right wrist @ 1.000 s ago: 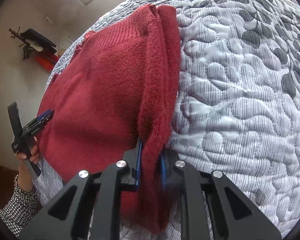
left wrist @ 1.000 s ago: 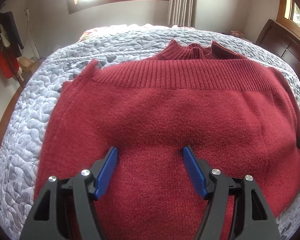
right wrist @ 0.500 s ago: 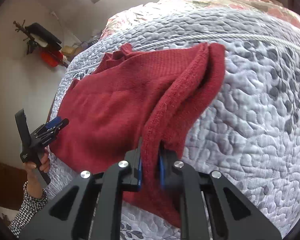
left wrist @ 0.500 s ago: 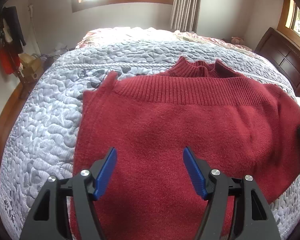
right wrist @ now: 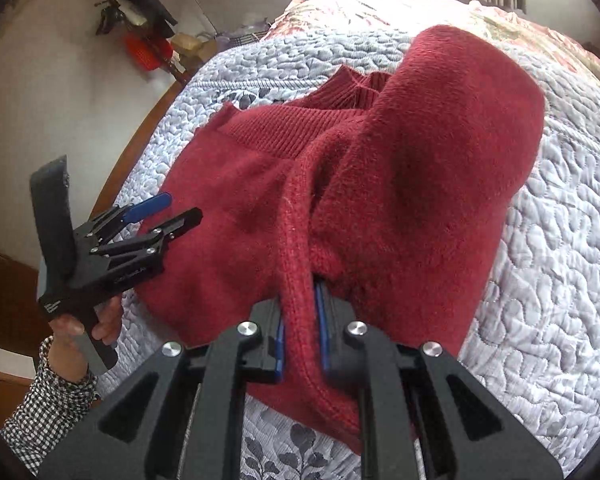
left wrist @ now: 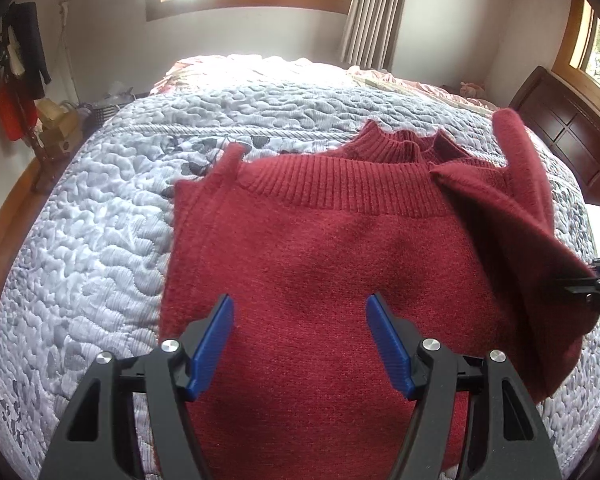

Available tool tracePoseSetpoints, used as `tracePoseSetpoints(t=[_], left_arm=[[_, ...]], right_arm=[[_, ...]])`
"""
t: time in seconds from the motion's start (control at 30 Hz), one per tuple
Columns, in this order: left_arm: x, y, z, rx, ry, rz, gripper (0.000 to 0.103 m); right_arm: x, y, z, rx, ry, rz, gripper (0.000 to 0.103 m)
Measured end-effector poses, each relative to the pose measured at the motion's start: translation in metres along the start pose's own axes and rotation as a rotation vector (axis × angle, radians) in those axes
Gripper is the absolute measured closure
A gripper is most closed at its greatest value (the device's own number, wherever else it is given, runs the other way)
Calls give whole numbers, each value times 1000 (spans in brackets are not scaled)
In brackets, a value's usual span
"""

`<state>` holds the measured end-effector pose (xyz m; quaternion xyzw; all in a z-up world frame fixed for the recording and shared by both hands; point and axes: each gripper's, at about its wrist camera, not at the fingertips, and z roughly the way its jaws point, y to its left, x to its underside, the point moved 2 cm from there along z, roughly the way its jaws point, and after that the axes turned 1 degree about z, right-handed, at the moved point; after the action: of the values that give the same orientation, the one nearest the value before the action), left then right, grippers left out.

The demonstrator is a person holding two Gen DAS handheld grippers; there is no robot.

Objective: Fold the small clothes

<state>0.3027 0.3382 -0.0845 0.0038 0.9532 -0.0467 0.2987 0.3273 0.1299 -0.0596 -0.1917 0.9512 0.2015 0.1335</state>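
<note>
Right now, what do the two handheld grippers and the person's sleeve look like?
Both the left gripper and right gripper are black angular frames with silver screws and ribbed blue finger pads. The left gripper's black body carries small pale lettering, too small to read. The sleeve is black-and-white checked.

The sweater (left wrist: 332, 264) is fuzzy matt red knit, its hem band (left wrist: 340, 188) at 12 o'clock ribbed. The quilt (left wrist: 92, 240) beneath is puckered stitched grey cloth. Both grippers (left wrist: 300, 340) (right wrist: 300, 328) are matt black plastic with ridged blue pads (left wrist: 388, 344) and shiny metal screws. At 2 o'clock, the headboard (left wrist: 564, 136) is glossy dark wood.
</note>
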Motion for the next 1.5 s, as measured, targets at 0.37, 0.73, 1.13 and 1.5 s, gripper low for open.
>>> tracePoseSetpoints(t=[0.37,0.73,1.13,1.5], left_arm=[[-3,-2,2,53,17,-39,34],[-25,-53,3,189,22,-24,34],[-33,-104,45,320,147,-51,34],[-38,-125,42,349,103,-35,85]], right_arm=[[10,14,32,-62,44,-64,48],[22,-23,-63,-147,-81,47,44],[67,-102,-44,-48,-30,189,45],[89,-130,-44,-45,-34,217,45]])
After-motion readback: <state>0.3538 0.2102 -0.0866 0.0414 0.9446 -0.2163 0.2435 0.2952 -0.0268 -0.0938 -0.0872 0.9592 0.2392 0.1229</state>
